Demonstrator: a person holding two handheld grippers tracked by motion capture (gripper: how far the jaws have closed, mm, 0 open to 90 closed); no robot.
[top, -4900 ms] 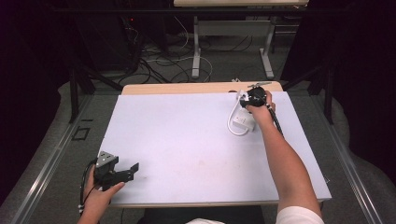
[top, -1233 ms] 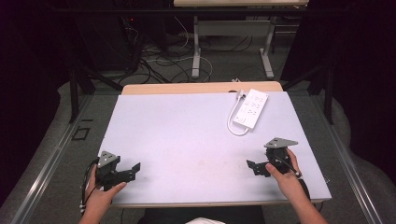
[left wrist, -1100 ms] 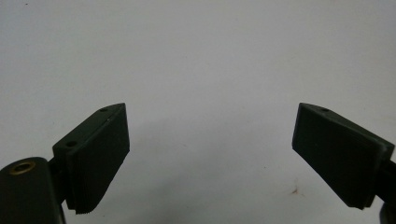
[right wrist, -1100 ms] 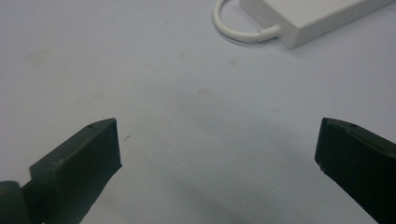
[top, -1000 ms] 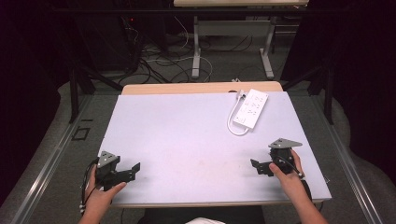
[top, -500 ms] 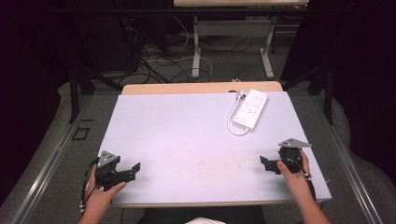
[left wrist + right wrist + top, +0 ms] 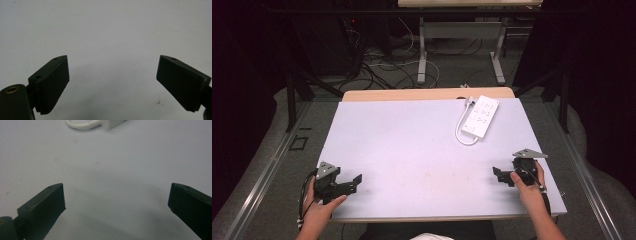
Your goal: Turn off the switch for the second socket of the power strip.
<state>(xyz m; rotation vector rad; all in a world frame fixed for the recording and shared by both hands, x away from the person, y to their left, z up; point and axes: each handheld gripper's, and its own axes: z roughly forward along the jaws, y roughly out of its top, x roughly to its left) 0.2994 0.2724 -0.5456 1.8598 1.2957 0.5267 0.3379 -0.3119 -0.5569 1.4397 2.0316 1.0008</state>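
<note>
- Now, over the pale table top (image 7: 422,145) from the high view: a white power strip (image 7: 480,116) lies flat near the far right corner, angled, its white cord (image 7: 460,131) looping back toward the person on the strip's left side.
- Down at the near left corner, the left gripper (image 7: 356,181) sits low over the table edge, held in the person's left hand (image 7: 319,207); its grey three-cornered plate faces up and a black cable trails off the side.
- Its own view settles the matter: the left gripper (image 7: 112,85) has both ribbed black jaws spread wide, bare table between them, nothing in the gap. Released and empty.
- A small reddish speck (image 7: 158,102) marks the table just inside one jaw.
- Across at the near right, the right gripper (image 7: 498,175) is held in the right hand (image 7: 528,186), jaws pointing toward the middle of the table, well apart from the power strip.
- From the right gripper view, the right gripper (image 7: 116,200) is splayed open too, jaws far apart over the plain surface, gripping nothing.
- Beyond those jaws, at the top edge, one end of the power strip (image 7: 112,123) and the bend of its cord (image 7: 80,125) peek in, clear of both jaws.
</note>
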